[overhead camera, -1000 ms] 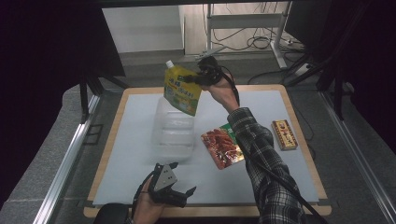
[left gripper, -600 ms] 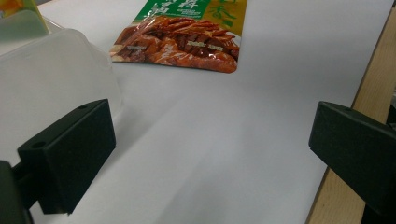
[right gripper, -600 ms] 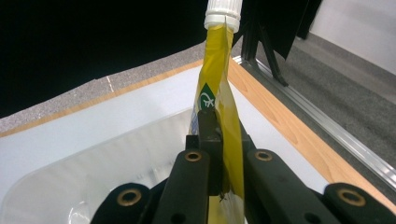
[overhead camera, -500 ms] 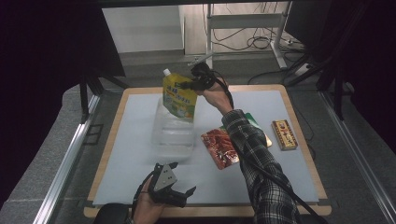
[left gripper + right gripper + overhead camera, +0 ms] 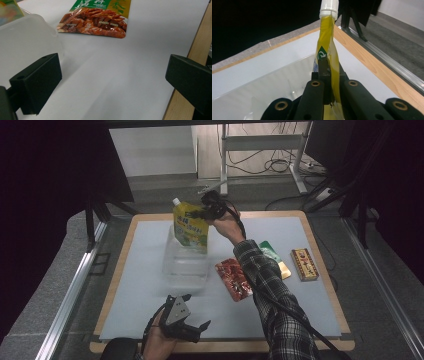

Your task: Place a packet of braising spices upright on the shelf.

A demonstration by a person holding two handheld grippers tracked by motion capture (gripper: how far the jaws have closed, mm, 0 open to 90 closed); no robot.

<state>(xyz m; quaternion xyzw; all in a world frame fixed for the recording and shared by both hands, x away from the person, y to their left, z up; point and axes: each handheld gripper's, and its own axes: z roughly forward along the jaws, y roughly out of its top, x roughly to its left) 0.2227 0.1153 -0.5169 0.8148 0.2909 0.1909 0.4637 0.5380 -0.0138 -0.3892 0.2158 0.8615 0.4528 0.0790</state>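
Note:
A yellow-green spouted pouch (image 5: 190, 226) with a white cap (image 5: 329, 7) hangs upright over a clear plastic container (image 5: 185, 265) in the middle of the white mat. My right gripper (image 5: 207, 212) is shut on the pouch's upper edge; in the right gripper view the jaws pinch the pouch (image 5: 327, 50) above the container's (image 5: 274, 85) open top. My left gripper (image 5: 196, 310) rests near the table's front edge, open with nothing between its jaws. The left gripper (image 5: 112, 80) faces the container's (image 5: 22, 42) corner and a red snack packet (image 5: 97, 22).
To the right of the container lie the red snack packet (image 5: 233, 278), a green-and-gold packet (image 5: 272, 257) partly under my right forearm, and a brown box (image 5: 304, 264). A wooden rim (image 5: 327, 270) borders the mat. Metal rails run along both sides of the table.
My right gripper has sunk and drifted slightly left with the pouch, bringing its bottom closer to the container. The left gripper has kept still.

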